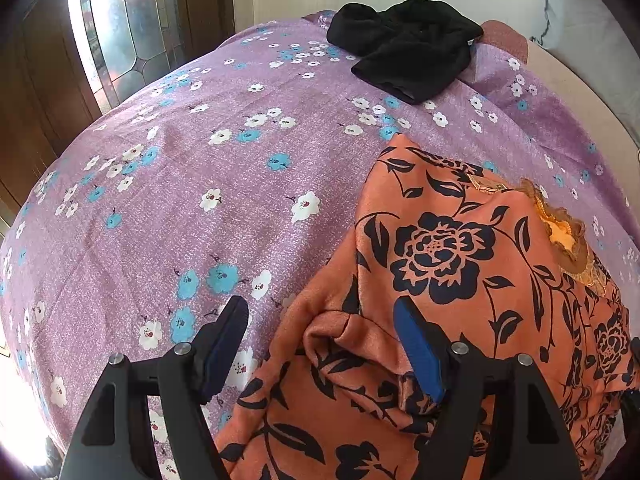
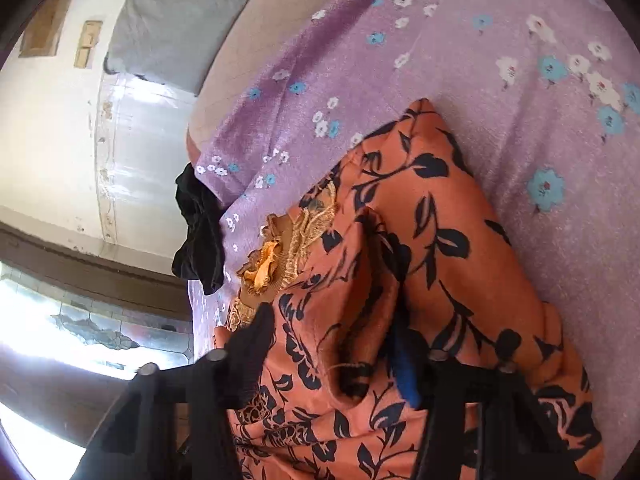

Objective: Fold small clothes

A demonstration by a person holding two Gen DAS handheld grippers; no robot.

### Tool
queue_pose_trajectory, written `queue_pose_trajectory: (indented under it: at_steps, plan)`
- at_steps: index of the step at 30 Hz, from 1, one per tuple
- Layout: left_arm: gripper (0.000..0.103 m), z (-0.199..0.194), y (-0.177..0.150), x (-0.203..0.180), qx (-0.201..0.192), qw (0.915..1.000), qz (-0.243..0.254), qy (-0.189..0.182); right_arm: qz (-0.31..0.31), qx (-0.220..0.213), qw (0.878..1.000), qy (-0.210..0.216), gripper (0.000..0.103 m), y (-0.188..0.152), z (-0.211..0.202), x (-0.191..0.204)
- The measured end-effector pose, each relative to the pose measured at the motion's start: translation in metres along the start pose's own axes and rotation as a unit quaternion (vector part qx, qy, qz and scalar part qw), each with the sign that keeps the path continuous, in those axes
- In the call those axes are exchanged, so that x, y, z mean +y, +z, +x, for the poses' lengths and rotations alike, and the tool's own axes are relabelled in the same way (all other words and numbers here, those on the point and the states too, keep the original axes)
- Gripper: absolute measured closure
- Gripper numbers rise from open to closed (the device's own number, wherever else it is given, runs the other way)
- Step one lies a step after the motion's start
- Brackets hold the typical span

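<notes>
An orange garment with a black flower print lies partly folded on the purple flowered bedsheet; its gold embroidered neckline faces the far right. My left gripper stands open over the garment's near left corner, with one finger above a raised fold and the other above bare sheet. In the right wrist view, my right gripper straddles a raised fold of the same orange garment near the neckline. Its jaws stand apart and the picture is blurred.
A crumpled black garment lies at the far end of the bed, also visible as the black garment near the sheet's edge. A wooden door with leaded glass stands beyond the bed's left side. Bare mattress shows at the right.
</notes>
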State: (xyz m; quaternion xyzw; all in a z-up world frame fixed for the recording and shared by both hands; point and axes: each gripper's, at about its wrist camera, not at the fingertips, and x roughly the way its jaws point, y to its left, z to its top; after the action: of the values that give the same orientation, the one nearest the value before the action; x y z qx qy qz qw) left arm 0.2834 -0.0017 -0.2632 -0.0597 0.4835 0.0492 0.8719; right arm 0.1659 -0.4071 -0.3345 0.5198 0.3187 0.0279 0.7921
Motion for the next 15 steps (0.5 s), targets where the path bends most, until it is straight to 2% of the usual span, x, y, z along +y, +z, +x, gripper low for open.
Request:
queue_pose_trajectory:
  at_steps: [3,7,9,10,11,13,15]
  plan:
    - [0.027,-0.002,0.000,-0.002,-0.003,1.0000,0.007,0.001,-0.061,-0.028,0.997,-0.045,0.094,-0.004,0.003,0.018]
    - [0.027,-0.007,0.003,0.007,-0.016,0.9998,-0.002,0.008,-0.134,-0.102,0.985,-0.029,0.095,-0.008,-0.035,0.059]
    - [0.027,-0.009,0.005,0.011,-0.021,0.9997,-0.008,0.012,-0.176,-0.141,0.973,-0.041,0.095,-0.011,-0.056,0.073]
    - [0.027,-0.009,0.005,0.012,-0.022,0.9996,-0.008,0.013,-0.179,-0.144,0.972,-0.051,0.095,-0.010,-0.060,0.073]
    - [0.027,-0.009,0.005,0.012,-0.023,0.9996,-0.008,0.013,-0.168,-0.132,0.975,-0.066,0.095,-0.007,-0.060,0.065]
    - [0.027,-0.009,0.005,0.008,-0.025,0.9996,0.001,0.013,-0.129,-0.065,0.982,-0.122,0.095,0.001,-0.043,0.037]
    - [0.027,-0.008,0.004,0.003,-0.027,0.9993,0.016,0.018,-0.081,0.000,0.978,-0.192,0.094,0.004,-0.025,0.006]
